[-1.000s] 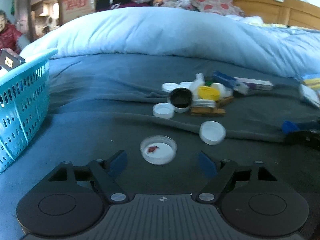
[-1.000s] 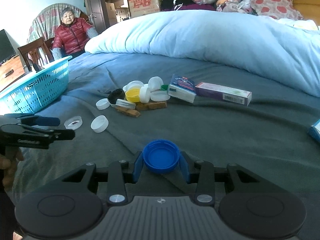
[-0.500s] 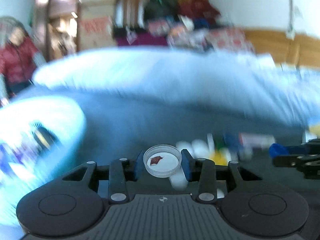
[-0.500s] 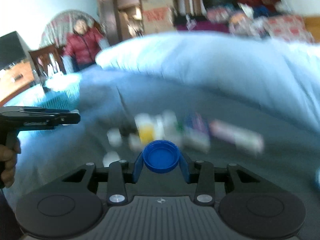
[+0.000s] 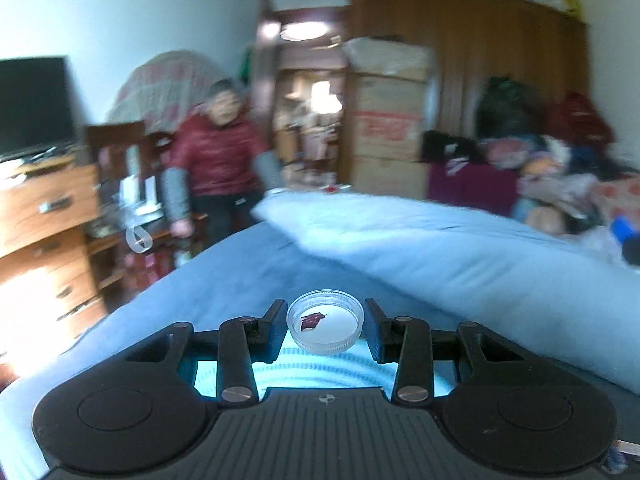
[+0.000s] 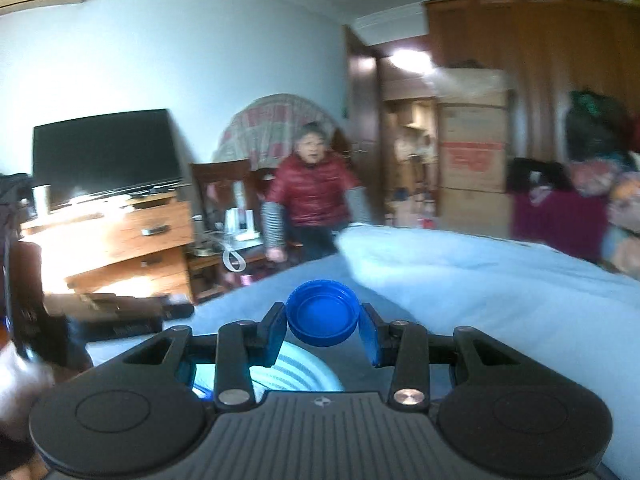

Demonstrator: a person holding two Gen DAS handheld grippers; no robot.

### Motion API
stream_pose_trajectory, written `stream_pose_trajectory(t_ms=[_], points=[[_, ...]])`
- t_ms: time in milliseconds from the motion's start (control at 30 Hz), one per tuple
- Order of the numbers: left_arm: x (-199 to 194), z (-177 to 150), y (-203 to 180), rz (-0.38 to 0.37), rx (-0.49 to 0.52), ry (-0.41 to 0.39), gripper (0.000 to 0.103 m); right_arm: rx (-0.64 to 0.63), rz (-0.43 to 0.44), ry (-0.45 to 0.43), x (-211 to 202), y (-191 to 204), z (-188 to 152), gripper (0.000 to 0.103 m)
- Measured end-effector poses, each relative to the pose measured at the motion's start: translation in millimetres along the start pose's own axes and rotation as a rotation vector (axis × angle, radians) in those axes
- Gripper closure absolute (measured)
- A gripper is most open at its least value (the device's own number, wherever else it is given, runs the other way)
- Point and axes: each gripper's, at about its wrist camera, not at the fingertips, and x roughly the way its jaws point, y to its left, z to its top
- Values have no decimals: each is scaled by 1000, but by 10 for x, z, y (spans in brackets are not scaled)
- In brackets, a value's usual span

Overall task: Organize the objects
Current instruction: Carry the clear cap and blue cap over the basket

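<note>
Since a second ago you have lifted both grippers off the bed: the pile of caps and boxes that filled the views then has gone, and both cameras look across the room. Your left gripper (image 5: 325, 326), then spread wide around the white cap (image 5: 325, 326) lying on the sheet, has clamped it and carries it open side up, with a small dark red scrap inside. Your right gripper (image 6: 322, 325) grips the blue cap (image 6: 322, 325) as before, its hollow facing the camera.

Below each held cap you can see the pale turquoise basket (image 5: 316, 372), only in slices between the linkage bars; its slotted wall shows in the right wrist view too (image 6: 296, 374). What lies in it is hidden by the gripper bodies, so you cannot tell its contents.

Beyond the caps runs the blue-grey sheet (image 5: 224, 276), with a light blue duvet (image 5: 440, 248) heaped along its right side. A person in a red jacket (image 6: 312, 200) sits past the foot of the bed, beside a wooden dresser (image 6: 120, 240) bearing a dark television (image 6: 104, 152). Stacked cardboard boxes (image 5: 388, 120) stand against a wooden wardrobe (image 5: 500, 60), and bundled clothes (image 5: 560, 168) pile up at the far right. At the left edge of the right wrist view a dark blurred shape intrudes; you cannot make out what it is.
</note>
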Motion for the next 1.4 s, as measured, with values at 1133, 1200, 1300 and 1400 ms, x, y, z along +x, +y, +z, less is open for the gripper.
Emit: stream_pose_trajectory(t_ms=[1133, 1200, 1300, 1400], points=[[354, -231, 619, 40, -69, 105, 62, -40, 90, 204, 1159, 1009, 14, 61], [358, -239, 621, 45, -73, 105, 62, -44, 93, 206, 1160, 1014, 7, 61], [377, -251, 623, 44, -73, 107, 62, -45, 95, 208, 1172, 1028, -16, 61], [403, -281, 632, 44, -74, 112, 62, -41, 93, 215, 1191, 1023, -38, 60]])
